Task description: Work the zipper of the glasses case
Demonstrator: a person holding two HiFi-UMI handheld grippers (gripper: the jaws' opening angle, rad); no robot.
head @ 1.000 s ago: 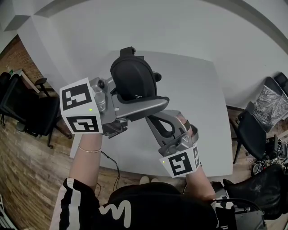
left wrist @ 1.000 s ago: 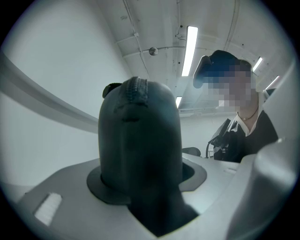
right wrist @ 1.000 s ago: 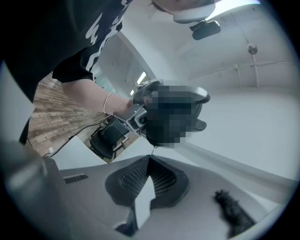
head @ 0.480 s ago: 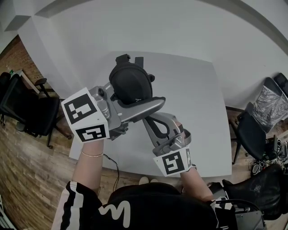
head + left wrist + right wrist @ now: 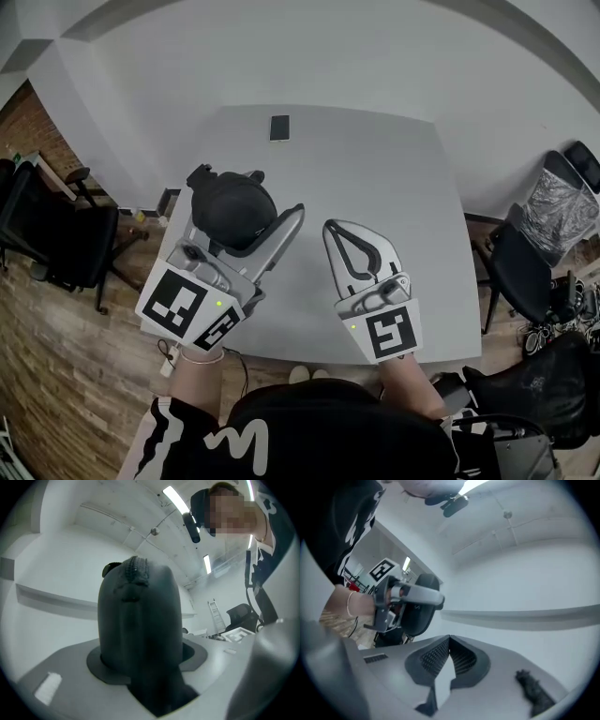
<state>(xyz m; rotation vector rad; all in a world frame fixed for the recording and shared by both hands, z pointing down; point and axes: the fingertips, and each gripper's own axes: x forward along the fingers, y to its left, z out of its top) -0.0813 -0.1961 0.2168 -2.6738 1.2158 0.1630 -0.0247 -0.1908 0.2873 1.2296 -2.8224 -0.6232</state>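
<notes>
The black glasses case [image 5: 232,211] is held above the left side of the white table [image 5: 375,169], with my left gripper [image 5: 248,199] shut on it, one jaw on each side. In the left gripper view the case [image 5: 140,620] stands upright between the jaws, and its zipper [image 5: 136,570] runs over the top end. My right gripper [image 5: 330,229] hovers a short way to the right of the case, shut with nothing in it. In the right gripper view its ribbed pads [image 5: 433,657] meet at the tips, and the case [image 5: 419,606] shows at the left.
A dark phone [image 5: 279,127] lies near the table's far edge. Black office chairs stand on the wooden floor at the left [image 5: 56,234] and at the right [image 5: 530,267]. A cable hangs at the table's near left corner.
Both grippers have dropped lower and nearer to me. The left one carried the case to the left, and the right one has drawn apart from it.
</notes>
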